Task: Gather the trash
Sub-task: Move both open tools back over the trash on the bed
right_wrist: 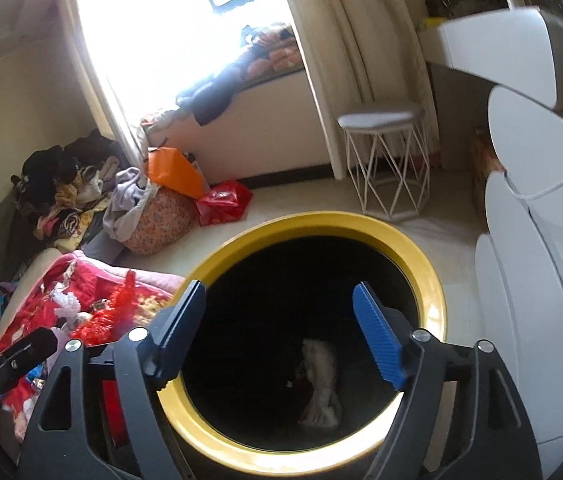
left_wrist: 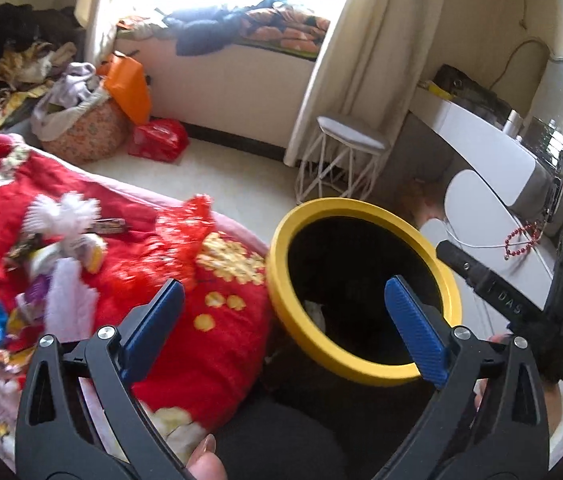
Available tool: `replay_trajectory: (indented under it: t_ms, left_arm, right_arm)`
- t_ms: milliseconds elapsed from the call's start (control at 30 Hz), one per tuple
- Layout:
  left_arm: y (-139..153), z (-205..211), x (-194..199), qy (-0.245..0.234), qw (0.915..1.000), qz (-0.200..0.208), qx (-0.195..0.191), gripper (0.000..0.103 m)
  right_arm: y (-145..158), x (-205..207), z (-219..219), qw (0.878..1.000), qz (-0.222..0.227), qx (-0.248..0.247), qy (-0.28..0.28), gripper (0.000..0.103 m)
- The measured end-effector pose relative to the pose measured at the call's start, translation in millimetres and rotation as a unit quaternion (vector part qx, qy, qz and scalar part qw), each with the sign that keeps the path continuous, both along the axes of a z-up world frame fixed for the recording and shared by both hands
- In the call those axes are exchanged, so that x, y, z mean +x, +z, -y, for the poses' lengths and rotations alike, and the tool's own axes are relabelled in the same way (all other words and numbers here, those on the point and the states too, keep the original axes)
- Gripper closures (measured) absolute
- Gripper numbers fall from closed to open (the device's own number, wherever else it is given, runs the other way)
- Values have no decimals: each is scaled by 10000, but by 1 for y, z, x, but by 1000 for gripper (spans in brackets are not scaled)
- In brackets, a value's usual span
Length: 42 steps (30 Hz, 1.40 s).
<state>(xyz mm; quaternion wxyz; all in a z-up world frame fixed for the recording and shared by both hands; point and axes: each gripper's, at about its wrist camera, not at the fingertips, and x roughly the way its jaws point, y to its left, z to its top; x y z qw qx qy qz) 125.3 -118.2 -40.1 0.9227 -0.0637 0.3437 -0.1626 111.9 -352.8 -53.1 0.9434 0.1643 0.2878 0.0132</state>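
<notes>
Both my grippers hang over the yellow-rimmed bin (right_wrist: 421, 268), and nothing sits between their fingers. My left gripper (left_wrist: 285, 300) is spread wide, my right gripper (right_wrist: 281, 308) is parted too. A crumpled white scrap (right_wrist: 321, 388) lies at the bin's dark bottom. More wrappers (left_wrist: 41, 264) litter the red quilt (left_wrist: 209, 320) beside the bin.

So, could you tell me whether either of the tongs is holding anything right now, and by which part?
Nothing is held. Both the left tongs and the right tongs are open and empty above the bin.
</notes>
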Motion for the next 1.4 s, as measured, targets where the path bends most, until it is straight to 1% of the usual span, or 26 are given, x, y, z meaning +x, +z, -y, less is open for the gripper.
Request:
replay_trajectory:
  t_ms: [267, 700, 900, 1067, 1400]
  left_arm:
    - [10, -25, -19, 330, 9991, 257, 4, 11]
    - [22, -68, -39, 821, 9953, 508, -66, 11]
    - [25, -89, -44, 1055, 9929, 539, -110, 11]
    - [27, -104, -49, 1228, 9908, 563, -120, 11]
    - [26, -141, -60, 1709, 9832, 621, -133, 11]
  right_arm:
    - [10, -8, -22, 9995, 168, -80, 243, 24]
    - [22, -16, -67, 9951, 294, -237, 915, 24]
    - [27, -22, -91, 9909, 362, -273, 1270, 21]
    - [29, -27, -115, 9861, 357, -319, 1591, 21]
    - [30, -37, -165, 9737, 325, -479, 2203, 21]
